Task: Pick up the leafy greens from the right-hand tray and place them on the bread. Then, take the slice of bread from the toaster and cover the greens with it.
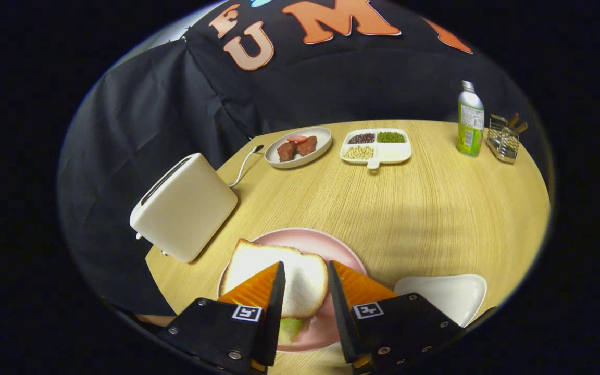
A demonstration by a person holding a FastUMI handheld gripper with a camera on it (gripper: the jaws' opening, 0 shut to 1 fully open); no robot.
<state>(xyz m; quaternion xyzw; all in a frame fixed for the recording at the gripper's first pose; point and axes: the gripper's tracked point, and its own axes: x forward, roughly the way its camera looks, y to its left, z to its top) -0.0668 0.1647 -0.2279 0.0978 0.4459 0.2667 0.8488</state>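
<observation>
— Well, where's the gripper (304, 271) sitting?

— Low over the pink plate (331, 245), tilted down, fingers spread with a clear gap between them; nothing is pinched.

— And the bread?

— A slice of bread (300, 284) lies on that plate, showing through the gap and past the left finger. A bit of leafy greens (290, 328) peeks out from under its near edge (only a small pale-green scrap is visible).

— What's the surface like?

— A round, light wooden table (409, 208), with black cloth as the backdrop.

— Run me around it, left to right.

— At about ten o'clock from the plate, the white toaster (183, 205), lying at an angle, its cord trailing toward twelve. At twelve, far back, a grey oval dish (321, 148) with reddish-brown pieces. At one o'clock, a white divided tray (399, 153) holding beans and grains. At two o'clock, a green bottle (470, 121) and just beside it a wire rack (504, 139). At four o'clock, close by the right finger, a white tray (451, 294).

— Anything blocking?

— Only the fingers themselves, covering the plate's near part.
</observation>
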